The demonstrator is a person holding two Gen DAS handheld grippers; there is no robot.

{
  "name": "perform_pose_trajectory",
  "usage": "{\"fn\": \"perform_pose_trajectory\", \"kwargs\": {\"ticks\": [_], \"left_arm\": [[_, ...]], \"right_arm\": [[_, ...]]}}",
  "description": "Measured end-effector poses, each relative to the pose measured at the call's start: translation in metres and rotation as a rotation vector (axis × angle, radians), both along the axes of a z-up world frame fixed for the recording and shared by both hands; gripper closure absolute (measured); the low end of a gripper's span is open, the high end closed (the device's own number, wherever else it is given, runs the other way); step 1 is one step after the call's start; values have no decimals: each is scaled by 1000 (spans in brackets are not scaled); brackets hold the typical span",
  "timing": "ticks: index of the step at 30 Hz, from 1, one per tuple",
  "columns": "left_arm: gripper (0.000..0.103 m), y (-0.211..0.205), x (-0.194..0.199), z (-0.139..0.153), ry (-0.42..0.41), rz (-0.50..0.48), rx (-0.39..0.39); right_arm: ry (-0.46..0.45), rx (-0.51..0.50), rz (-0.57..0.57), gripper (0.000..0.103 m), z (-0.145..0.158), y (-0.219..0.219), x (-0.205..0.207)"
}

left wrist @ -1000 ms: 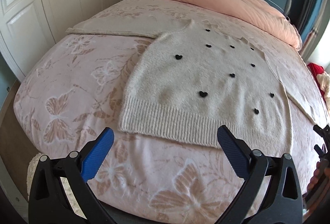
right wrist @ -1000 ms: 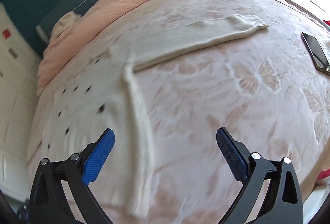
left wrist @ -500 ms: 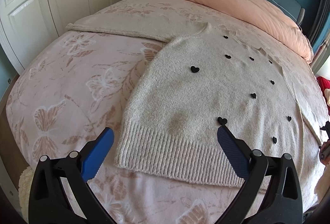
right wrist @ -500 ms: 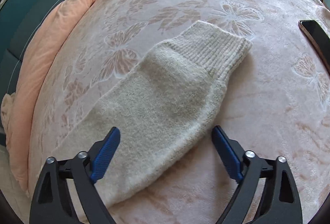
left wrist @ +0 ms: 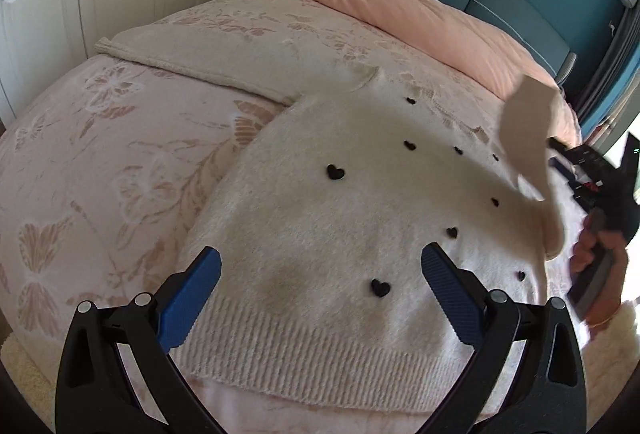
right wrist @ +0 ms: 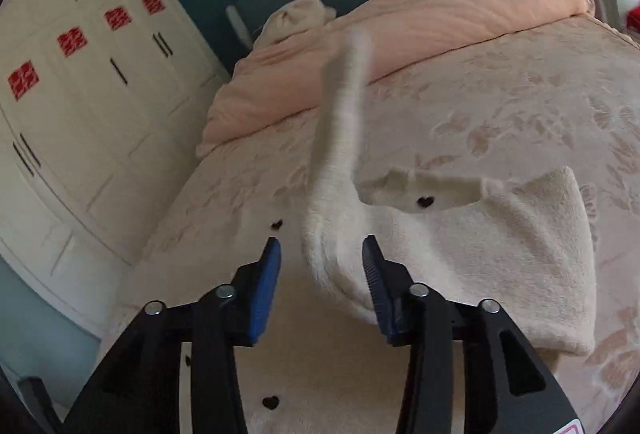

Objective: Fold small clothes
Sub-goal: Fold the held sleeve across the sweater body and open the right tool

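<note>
One cream sweater [left wrist: 340, 234] with small black hearts lies flat on the floral bedspread [left wrist: 100, 162], ribbed hem nearest the left gripper [left wrist: 320, 290], whose blue jaws stand wide apart, holding nothing, just above that hem. Its left sleeve [left wrist: 192, 62] stretches flat away from the body; its right sleeve [left wrist: 528, 138] is raised off the body beside the right gripper [left wrist: 576, 170]. Right wrist view: right gripper [right wrist: 322, 266] narrowed around the sleeve [right wrist: 340, 170], though actual pad contact cannot be told; sleeve rises blurred above the sweater [right wrist: 500, 254]. Peach duvet [right wrist: 420, 46] lies beyond the sweater.
</note>
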State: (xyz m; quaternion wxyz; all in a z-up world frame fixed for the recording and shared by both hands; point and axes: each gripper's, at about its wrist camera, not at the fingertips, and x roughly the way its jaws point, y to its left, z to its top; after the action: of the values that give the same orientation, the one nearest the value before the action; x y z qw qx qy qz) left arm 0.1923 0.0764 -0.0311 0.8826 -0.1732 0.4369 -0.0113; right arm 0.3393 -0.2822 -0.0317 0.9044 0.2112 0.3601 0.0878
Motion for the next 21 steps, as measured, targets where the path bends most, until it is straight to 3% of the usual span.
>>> {"fn": "perform_pose_trajectory", "kwargs": {"ticks": [3,8,12,16,18,21], "left_arm": [[5,-6,31,8,1,-36,-115],[5,-33,113,2,12,-81,-243],[5,-59,197,-22,42,-44,-314],[6,-78,267,-69,181,34,-390],[16,-83,284,-88,228,99,-408],[54,-84,295,-96,244,142,-416]], "right_arm": [[50,19,2,55,-28,23,-13],[124,69,-138,48,-59,-13,-64],[192,132,-244,47,-80,-52,-82],[204,221,-331,44,-96,-80,-84],[206,258,-367,42,-103,-88,-79],[200,298,-411,42,-110,-99,-72]]}}
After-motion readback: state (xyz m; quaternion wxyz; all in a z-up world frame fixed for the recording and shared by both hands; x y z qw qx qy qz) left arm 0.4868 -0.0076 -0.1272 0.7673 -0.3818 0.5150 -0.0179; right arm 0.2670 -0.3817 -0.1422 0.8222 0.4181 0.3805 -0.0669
